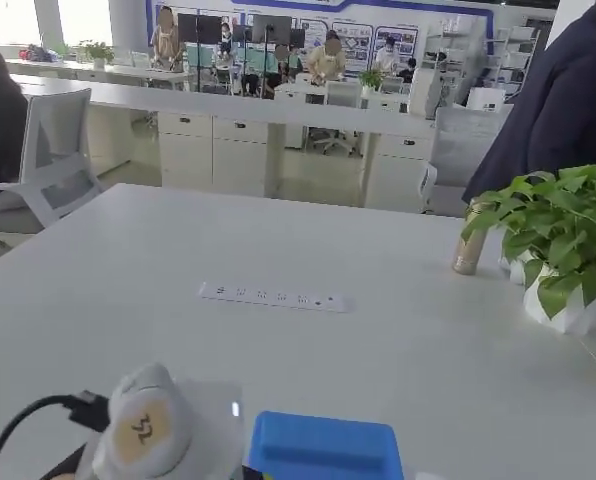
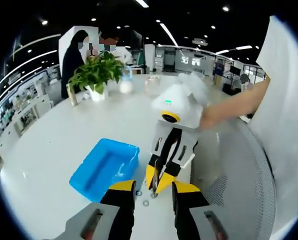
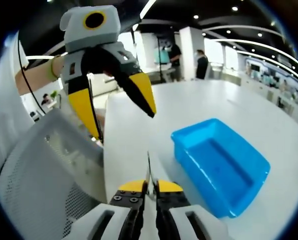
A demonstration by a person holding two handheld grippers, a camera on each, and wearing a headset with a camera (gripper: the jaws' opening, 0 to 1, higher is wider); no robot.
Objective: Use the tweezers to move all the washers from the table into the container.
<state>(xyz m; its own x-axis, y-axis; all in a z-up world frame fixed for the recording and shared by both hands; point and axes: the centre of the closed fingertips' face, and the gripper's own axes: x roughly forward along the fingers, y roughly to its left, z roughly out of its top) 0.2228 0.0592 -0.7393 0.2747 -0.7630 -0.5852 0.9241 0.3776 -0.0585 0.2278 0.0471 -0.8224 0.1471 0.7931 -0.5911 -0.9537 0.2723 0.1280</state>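
My right gripper (image 3: 149,186) had its jaws pressed together on the tweezers (image 3: 148,167), whose thin blade ran straight out along the line of the jaws. My left gripper (image 2: 154,187) was spread wide and held nothing.

In the left gripper view the right gripper came down between those spread jaws, so the tweezers pointed steeply at the table (image 2: 49,150). The washers (image 2: 145,203) lay there as a few small rings, right at the tweezers' tip and just beside the near corner of the blue container (image 2: 105,165). Whether the tip already pinched one I could not tell; it was too small.

I judged the right gripper the nearer, and the only one fit for the pick. From the tweezers the container lay forward and to the right in the right gripper view, near, so the carry should be short and sideways.
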